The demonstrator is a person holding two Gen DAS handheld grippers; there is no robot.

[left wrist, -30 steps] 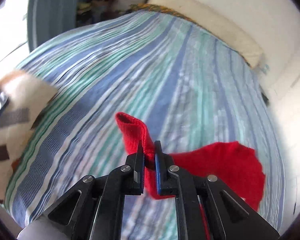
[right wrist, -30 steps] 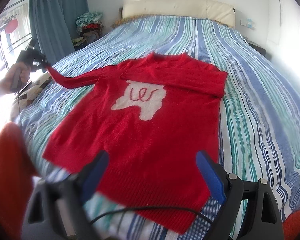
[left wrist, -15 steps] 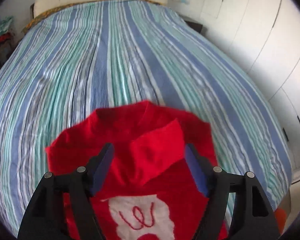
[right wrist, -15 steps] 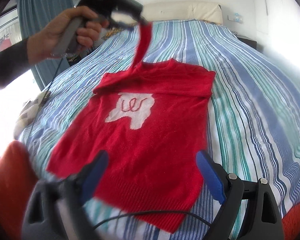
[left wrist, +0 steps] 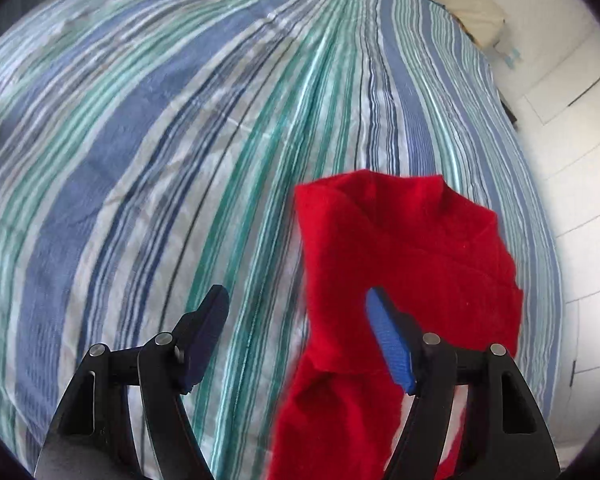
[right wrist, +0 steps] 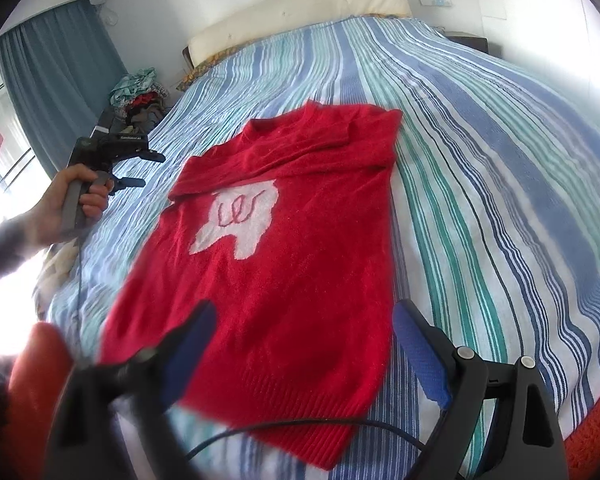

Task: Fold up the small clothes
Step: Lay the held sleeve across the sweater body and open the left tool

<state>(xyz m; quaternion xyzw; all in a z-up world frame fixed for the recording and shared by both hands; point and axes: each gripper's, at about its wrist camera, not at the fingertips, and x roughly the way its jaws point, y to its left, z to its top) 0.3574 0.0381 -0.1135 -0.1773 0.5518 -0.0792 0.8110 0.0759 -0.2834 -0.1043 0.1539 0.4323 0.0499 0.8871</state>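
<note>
A red knit sweater (right wrist: 296, 264) with a white patch on its chest lies face up on the striped bedspread (right wrist: 500, 184), its hem toward the right-wrist camera and its collar toward the cream headboard (right wrist: 300, 8). Both sleeves lie folded across the upper chest, so the sleeve stage looks done and the body fold is what remains. The left gripper (right wrist: 142, 168), held in the person's left hand (right wrist: 78, 200), sits off the sweater's left edge over the bedspread, fingers spread and holding nothing; in its own view the blue pads (left wrist: 388, 340) stand wide apart with the folded shoulder just beyond them. The right gripper (right wrist: 304, 348) hangs above the ribbed hem with its fingers parted and empty, one side blurred. A pile of other clothes (right wrist: 140, 92) sits by the teal curtain (right wrist: 60, 80). The next move probably calls for each gripper to pinch a hem corner, or one side edge, and carry it evenly toward the collar without dragging the tucked sleeves loose.
</note>
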